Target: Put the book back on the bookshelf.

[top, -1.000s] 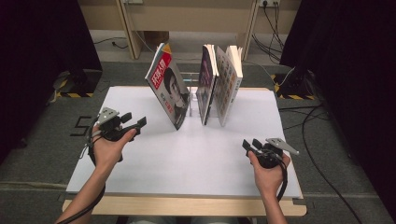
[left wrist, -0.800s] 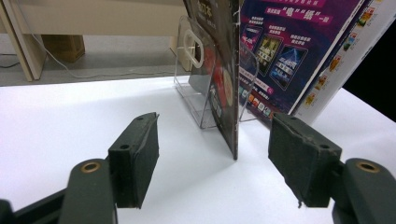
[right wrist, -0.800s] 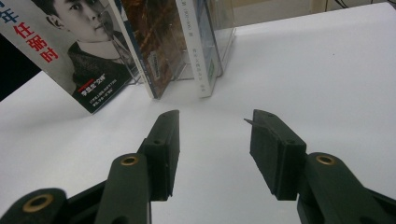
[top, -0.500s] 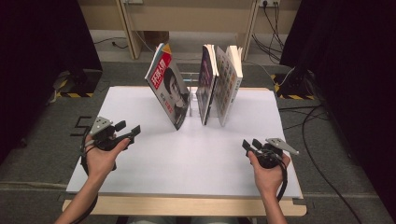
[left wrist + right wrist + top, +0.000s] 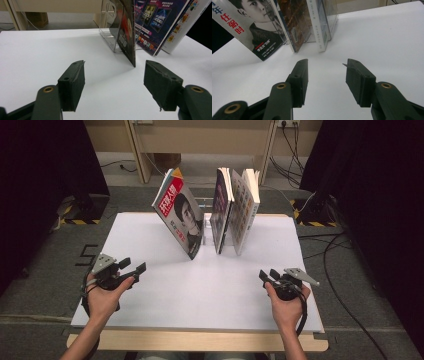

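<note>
Left tongs (image 5: 136,270): in your left hand, low over the near-left of the bench (image 5: 150,235), jaws spread wide with nothing between them. In the left gripper view they frame the bottom edge of the leaning magazine (image 5: 127,35), which suggests a line-up on it rather than a grip.

Right tongs (image 5: 267,276): in your right hand at the near-right, jaws likewise parted and empty, aimed toward the upright books; well apart from them.

Leaning magazine (image 5: 179,215): red-titled cover with a portrait, at the far middle of the bench, tilted leftward with its foot against the clear stand (image 5: 110,37). The slant likely comes from a loose fit, so it has fallen outward.

Two upright books (image 5: 235,207): just right of the magazine, seated in the stand, splayed slightly apart at the top; the stand holds their bases.
</note>
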The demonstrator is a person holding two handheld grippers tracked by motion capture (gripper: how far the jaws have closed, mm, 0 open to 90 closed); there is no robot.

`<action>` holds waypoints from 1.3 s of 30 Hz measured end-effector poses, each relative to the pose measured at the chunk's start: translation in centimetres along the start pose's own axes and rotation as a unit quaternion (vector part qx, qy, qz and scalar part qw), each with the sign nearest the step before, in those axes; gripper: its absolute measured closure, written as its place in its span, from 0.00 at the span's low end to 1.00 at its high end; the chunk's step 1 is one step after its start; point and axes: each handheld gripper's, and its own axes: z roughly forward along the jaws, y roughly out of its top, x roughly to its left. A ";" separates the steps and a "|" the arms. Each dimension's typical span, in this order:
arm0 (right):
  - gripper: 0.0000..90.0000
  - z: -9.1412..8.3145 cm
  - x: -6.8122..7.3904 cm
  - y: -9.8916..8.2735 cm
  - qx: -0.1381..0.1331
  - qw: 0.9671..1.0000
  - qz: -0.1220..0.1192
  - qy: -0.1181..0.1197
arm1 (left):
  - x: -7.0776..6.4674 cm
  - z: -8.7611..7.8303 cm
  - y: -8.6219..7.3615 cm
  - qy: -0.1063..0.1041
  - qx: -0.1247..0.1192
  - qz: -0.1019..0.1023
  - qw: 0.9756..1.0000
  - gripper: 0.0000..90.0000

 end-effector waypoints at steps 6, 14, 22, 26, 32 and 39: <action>0.59 0.0 0.0 0.0 0.000 1.000 0.000 0.001 | 0.5 -0.3 -0.9 0.005 0.005 -0.007 1.000 0.36; 0.59 0.0 0.0 -0.1 0.001 1.000 -0.002 -0.001 | 1.5 -0.6 -3.1 0.016 0.022 -0.011 1.000 0.36; 0.59 0.1 0.1 -0.1 0.004 1.000 0.000 -0.001 | 2.7 -0.9 -5.1 0.029 0.038 -0.016 0.999 0.36; 0.59 0.2 0.0 -0.2 0.004 1.000 -0.002 -0.002 | 3.3 -1.0 -6.3 0.036 0.044 -0.025 0.998 0.37; 0.59 0.3 0.2 -0.3 0.007 1.000 -0.006 -0.002 | 3.7 -1.1 -7.6 0.044 0.032 -0.042 0.998 0.39; 0.57 0.5 0.3 -0.4 0.014 1.000 -0.014 -0.004 | 3.5 -1.3 -8.1 0.041 0.025 -0.034 0.998 0.39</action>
